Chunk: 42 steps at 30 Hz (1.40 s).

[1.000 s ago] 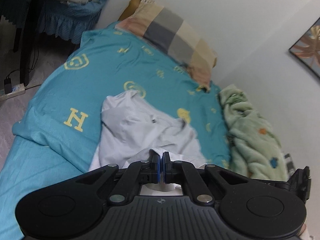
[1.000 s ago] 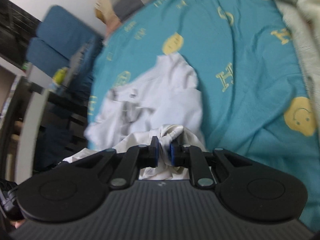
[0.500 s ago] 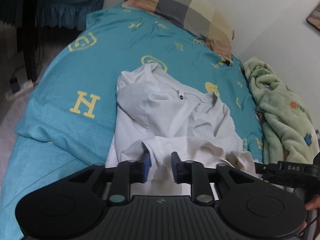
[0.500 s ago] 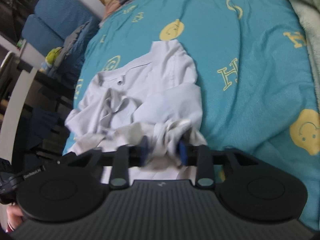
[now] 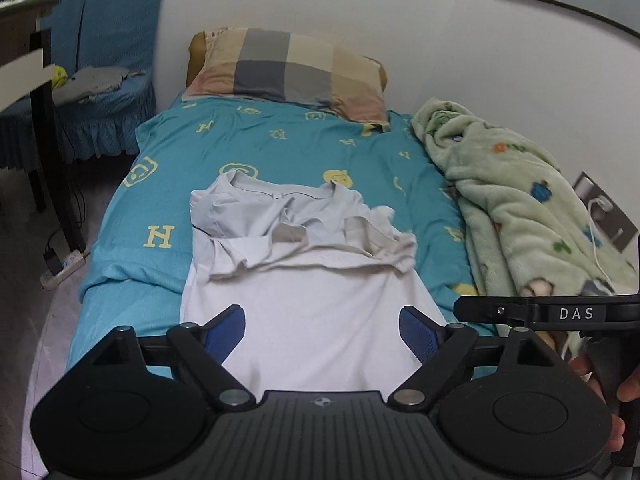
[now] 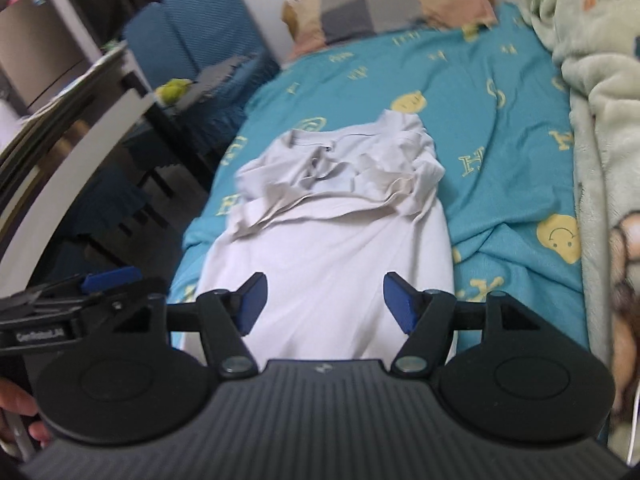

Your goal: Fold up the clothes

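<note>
Now both jaws opening, nothing between; white shirt (image 5: 320, 320) on bed (image 5: 120, 280), top half apparently bunched.

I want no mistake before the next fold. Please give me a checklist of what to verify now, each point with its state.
1. Left gripper free of cloth: ok, jaws opening, nothing pinched.
2. Right gripper free of cloth: ok, jaws opening.
3. White shirt lies on the bed: ok.
4. Lower half smooth: ok.
5. Upper part flat: not ok, bunched near the collar.
6. Green blanket apart from the shirt: ok.
</note>
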Tool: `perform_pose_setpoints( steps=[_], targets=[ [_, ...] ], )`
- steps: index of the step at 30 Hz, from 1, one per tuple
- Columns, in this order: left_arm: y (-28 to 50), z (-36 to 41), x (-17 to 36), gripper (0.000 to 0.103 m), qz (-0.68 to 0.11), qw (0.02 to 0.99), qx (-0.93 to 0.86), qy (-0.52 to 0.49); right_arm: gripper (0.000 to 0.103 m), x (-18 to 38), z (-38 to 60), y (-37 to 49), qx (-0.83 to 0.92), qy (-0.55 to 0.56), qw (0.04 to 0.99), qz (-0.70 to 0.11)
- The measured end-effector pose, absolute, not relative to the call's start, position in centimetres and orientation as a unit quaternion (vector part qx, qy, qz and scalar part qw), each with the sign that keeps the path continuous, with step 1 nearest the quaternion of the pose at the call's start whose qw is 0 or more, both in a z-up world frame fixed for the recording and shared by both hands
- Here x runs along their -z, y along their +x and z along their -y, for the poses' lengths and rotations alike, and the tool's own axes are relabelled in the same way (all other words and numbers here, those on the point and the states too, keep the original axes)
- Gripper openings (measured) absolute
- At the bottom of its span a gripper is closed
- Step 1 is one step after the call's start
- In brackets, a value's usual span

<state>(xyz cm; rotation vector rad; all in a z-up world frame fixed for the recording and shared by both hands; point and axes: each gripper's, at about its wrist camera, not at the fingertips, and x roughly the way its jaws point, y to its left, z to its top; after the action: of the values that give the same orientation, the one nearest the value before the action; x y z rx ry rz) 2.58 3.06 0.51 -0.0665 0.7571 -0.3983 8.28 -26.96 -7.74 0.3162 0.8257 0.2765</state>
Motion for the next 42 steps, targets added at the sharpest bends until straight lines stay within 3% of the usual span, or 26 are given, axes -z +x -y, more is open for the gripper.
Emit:
perform_pose_setpoints(
  steps=[9, 21, 35, 42],
  targets=[
    [-5.4, -5.5, 1.1, 0.088, -0.330, 0.925, 0.183, -0.046, 0.067, 6.7, 24.6, 0.6, -0.112, 0.116, 0.931, -0.329],
    [-3.0, -8.7, 5.4, 0.088, -0.395, 0.896, 0.146, -0.140, 0.067, 8.6, 24.1, 1.5, -0.095, 0.102, 0.928, -0.345],
    [0.9, -11.3, 10.7, 0.088, -0.481, 0.809, 0.110, -0.321, 0.067, 10.0, 26.4, 2.5, -0.087, 0.186, 0.904, -0.375],
    [1.8, -12.3, 13.2, 0.088, -0.498, 0.771, 0.080, -0.389, 0.067, 12.5, 30.1, 4.1, -0.060, 0.323, 0.847, -0.418]
  ],
)
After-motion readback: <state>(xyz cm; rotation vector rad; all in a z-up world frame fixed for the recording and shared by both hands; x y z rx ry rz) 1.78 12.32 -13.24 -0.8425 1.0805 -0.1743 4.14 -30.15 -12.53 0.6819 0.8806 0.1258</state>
